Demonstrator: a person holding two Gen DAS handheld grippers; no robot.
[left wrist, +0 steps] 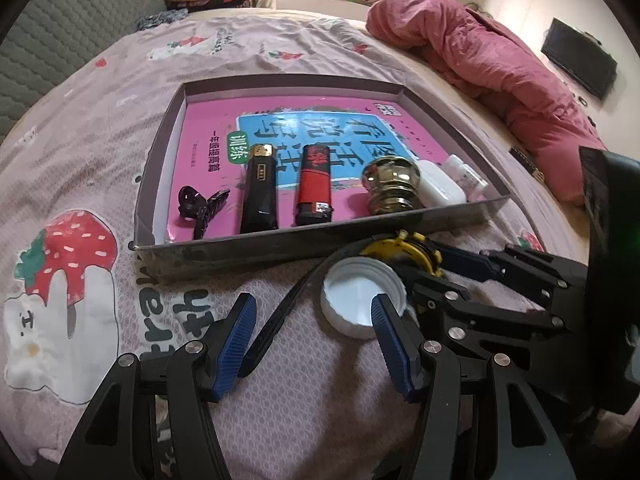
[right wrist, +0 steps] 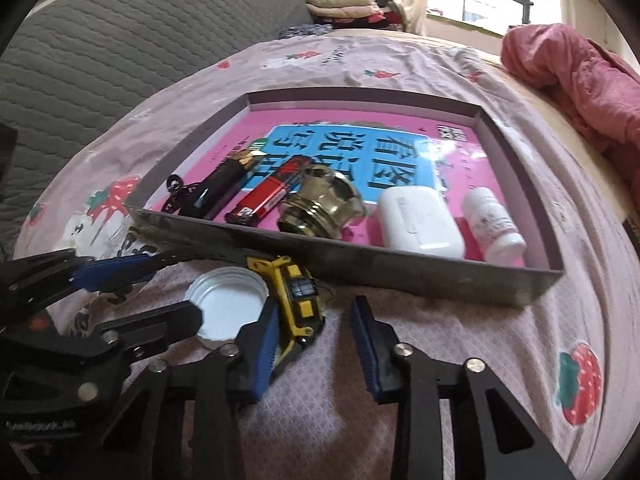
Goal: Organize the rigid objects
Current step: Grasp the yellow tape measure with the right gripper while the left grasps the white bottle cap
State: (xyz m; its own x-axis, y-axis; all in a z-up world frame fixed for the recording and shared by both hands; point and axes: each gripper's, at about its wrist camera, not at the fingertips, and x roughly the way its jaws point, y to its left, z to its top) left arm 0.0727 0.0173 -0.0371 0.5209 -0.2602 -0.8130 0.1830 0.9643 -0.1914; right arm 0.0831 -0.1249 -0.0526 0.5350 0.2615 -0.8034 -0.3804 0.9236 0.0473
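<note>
Yellow watch (right wrist: 298,300) lies between the tilted-down, parted right gripper (right wrist: 318,330).

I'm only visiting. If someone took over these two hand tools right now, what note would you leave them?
Left gripper: open, empty, hovering by the white lid.
Right gripper: open, empty, at the yellow watch.
Done: hair claw, black lighter, red lighter, brass knob, white case and white bottle lie in the box.
Left: lid and watch lie on the bedspread in front of the box; probably box them next.
</note>
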